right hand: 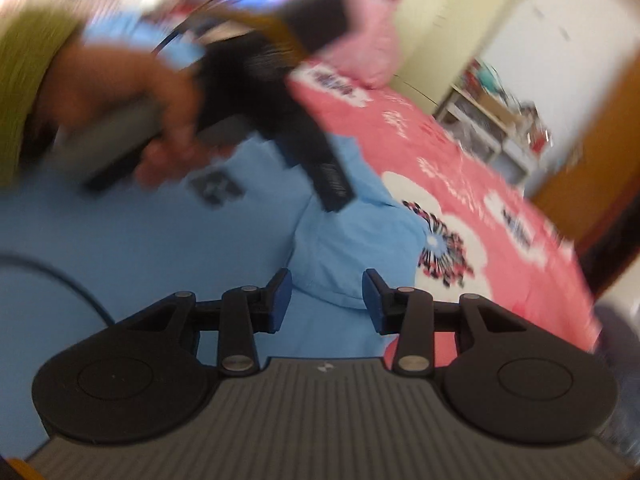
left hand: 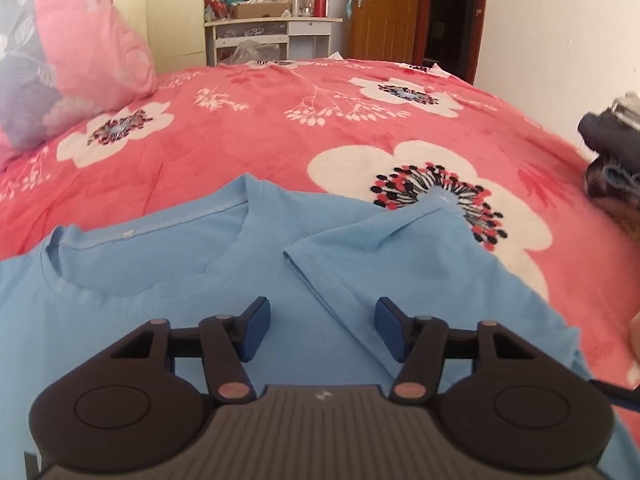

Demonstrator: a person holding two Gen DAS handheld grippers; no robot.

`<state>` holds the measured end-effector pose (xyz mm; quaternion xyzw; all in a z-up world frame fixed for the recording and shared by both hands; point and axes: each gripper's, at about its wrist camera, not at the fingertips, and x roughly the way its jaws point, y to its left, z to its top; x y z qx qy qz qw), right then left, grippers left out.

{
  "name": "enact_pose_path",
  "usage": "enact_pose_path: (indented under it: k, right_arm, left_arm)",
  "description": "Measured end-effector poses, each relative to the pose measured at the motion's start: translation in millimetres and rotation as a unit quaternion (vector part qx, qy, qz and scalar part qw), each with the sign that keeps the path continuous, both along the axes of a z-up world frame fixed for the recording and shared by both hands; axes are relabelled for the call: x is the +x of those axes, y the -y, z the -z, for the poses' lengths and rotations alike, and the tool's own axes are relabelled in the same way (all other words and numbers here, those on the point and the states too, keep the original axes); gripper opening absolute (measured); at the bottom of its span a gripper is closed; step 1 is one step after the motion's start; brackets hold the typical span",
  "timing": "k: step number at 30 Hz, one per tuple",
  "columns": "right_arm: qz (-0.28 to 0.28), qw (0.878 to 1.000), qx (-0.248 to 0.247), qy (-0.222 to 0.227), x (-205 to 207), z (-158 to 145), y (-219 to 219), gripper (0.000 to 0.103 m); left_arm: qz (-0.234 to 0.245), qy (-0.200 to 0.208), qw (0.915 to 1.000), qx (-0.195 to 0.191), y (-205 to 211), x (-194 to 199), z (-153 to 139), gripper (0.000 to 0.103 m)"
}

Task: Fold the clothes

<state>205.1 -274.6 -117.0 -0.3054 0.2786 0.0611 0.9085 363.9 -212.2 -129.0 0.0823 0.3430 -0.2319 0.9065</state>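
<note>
A bed (left hand: pixel 280 120) in a pink floral cover fills the room. At 12 o'clock a cluttered white desk (left hand: pixel 272 30) stands against the white wall (left hand: pixel 560 20); a brown door (left hand: pixel 384 8) at 1, a cream wardrobe (left hand: pixel 168 8) at 11.

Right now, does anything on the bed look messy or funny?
Yes. The blue T-shirt is not lying flat: its sleeve is folded in over the body, with wrinkles. A dark heap of clothes sits bunched at the bed's far right edge. The pink flowered blanket itself looks smooth.
</note>
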Motion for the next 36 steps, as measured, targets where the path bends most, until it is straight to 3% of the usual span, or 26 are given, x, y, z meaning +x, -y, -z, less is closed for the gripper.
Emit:
enact_pose_path:
  k: [2,3,4,5,7,10,15,17,18,19,20,22,26,28,31,32,36]
  right_arm:
    - [0.007,1.0,-0.009,-0.004,9.5,6.0,-1.6,0.036]
    - [0.013,1.0,-0.011,-0.006,14.6,8.7,-1.7,0.028]
    - [0.023,1.0,-0.009,-0.006,19.5,9.7,-1.0,0.005]
    - [0.035,0.999,-0.004,0.002,22.2,7.6,-0.1,0.0]
    - [0.053,0.998,0.009,0.034,21.1,-1.9,-0.5,0.0]
    - [0.033,0.996,0.009,0.078,4.5,-17.4,-15.2,0.0]
    - [0.007,0.999,0.014,0.031,-1.3,5.1,-28.7,0.0]
    - [0.011,0.999,0.01,0.031,-1.6,10.4,-27.9,0.0]
    - [0.012,0.999,0.005,0.041,-3.6,8.3,-26.8,0.0]
    - [0.013,0.999,0.005,0.05,-6.2,4.1,-24.1,0.0]
    - [0.017,0.998,0.006,0.059,-8.7,-0.2,-20.1,0.0]
    - [0.034,0.996,0.012,0.076,-13.4,-7.1,-9.8,0.0]
    - [0.1,0.993,0.039,0.053,-7.7,-10.3,21.4,0.001]
    - [0.109,0.992,0.049,0.034,-4.9,-9.4,27.3,0.001]
    - [0.106,0.993,0.058,0.011,-4.9,-2.6,28.5,0.001]
    - [0.107,0.993,0.057,0.006,-5.7,0.9,28.4,0.001]
    - [0.12,0.992,0.05,-0.005,-7.7,13.3,28.2,0.001]
  left_arm:
    - [0.003,0.008,1.0,0.001,1.8,-0.8,1.5,0.054]
    - [0.005,0.011,0.9999,0.002,2.4,-1.3,1.7,0.051]
    - [0.006,0.013,0.9999,0.002,2.5,-1.3,1.3,0.045]
    - [0.006,0.014,0.9999,0.002,2.1,-0.9,0.4,0.041]
    - [0.004,0.013,0.9999,-0.001,0.1,0.5,-2.3,0.029]
    - [-0.003,0.011,0.9999,-0.001,-4.0,2.1,-3.2,0.028]
    - [-0.007,0.015,0.9996,0.025,-6.8,-0.1,-2.8,0.028]
    - [0.0,0.004,0.9995,0.031,-10.1,-3.9,-6.8,0.029]
    - [0.005,-0.008,0.9995,0.029,-13.3,-6.7,-9.2,0.037]
    - [0.012,-0.025,0.9994,0.019,-17.2,-10.2,-11.6,0.047]
    - [0.017,-0.044,0.9989,0.006,-21.4,-14.1,-13.9,0.049]
    - [0.032,-0.085,0.9955,-0.029,-27.9,-23.2,-17.4,0.049]
    - [0.073,-0.138,0.9847,-0.077,-25.1,-44.2,-18.6,0.049]
    - [0.092,-0.131,0.9852,-0.061,-11.8,-56.2,-16.2,0.05]
    - [0.103,-0.085,0.9909,-0.012,10.3,-71.9,-12.4,0.05]
    - [0.106,-0.069,0.992,0.001,16.2,-76.0,-11.3,0.047]
    - [0.1,-0.024,0.9942,0.031,26.2,-85.2,-9.7,0.006]
